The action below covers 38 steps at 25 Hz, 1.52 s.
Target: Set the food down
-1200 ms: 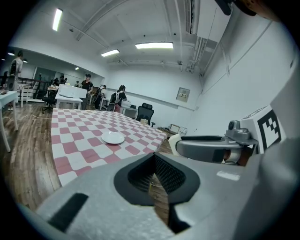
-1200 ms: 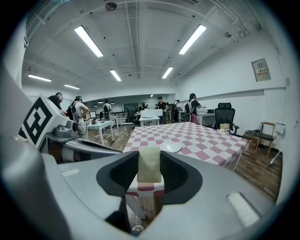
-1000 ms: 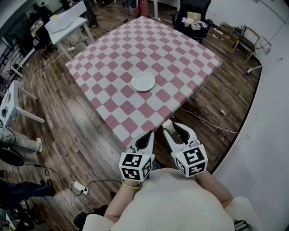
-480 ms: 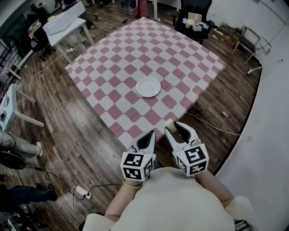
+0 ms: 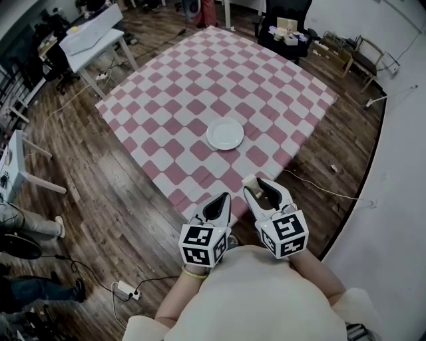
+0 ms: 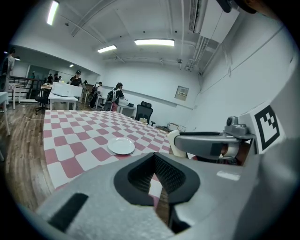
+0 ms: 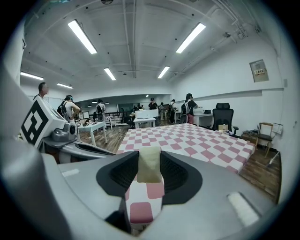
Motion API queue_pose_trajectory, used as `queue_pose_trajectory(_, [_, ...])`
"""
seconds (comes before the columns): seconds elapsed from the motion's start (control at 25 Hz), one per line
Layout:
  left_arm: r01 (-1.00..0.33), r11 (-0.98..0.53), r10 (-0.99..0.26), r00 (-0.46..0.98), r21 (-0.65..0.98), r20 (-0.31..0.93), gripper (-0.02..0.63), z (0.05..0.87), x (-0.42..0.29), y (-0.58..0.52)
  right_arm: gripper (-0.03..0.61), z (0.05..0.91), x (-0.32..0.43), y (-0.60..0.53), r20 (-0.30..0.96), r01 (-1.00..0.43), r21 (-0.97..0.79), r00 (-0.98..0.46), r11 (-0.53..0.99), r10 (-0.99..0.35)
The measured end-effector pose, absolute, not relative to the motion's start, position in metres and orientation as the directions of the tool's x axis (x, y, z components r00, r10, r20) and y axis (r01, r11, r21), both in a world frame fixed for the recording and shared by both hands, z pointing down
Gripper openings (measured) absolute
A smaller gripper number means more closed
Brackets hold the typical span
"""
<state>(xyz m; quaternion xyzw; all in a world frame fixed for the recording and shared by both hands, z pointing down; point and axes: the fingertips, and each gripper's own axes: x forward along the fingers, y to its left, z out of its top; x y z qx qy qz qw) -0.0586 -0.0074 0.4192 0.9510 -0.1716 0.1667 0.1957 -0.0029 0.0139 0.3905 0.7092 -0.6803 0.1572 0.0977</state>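
Observation:
A white plate lies empty on the table with the pink-and-white checked cloth. My right gripper hovers just off the table's near corner, shut on a pale beige piece of food that sticks out past its fingertips. The left gripper hangs beside it, jaws drawn together with nothing between them. Both are short of the plate, over the wooden floor.
A black office chair with small boxes stands beyond the table. A white desk is at the far left. Cables and a power strip lie on the floor. A white wall runs along the right. People stand far off.
The table and plate have drifted right and nearer in the head view as the person steps closer. Both grippers keep their pose, the food still gripped.

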Motion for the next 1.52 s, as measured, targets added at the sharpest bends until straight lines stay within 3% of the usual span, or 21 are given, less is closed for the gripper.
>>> queue_pose_trajectory(0.68, [-0.397, -0.860, -0.260, 0.882, 0.321, 0.394, 0.000, 0.427, -0.058, -0.047, 0.150, 0.392, 0.001, -0.027, 0.353, -0.995, -0.079, 0.030, -0.062, -0.935])
queue_pose_trajectory(1.52, [-0.540, -0.777, -0.398, 0.820, 0.324, 0.412, 0.000, 0.431, -0.012, -0.093, 0.149, 0.396, 0.056, -0.081, 0.373, -0.992, -0.092, -0.119, 0.091, -0.920])
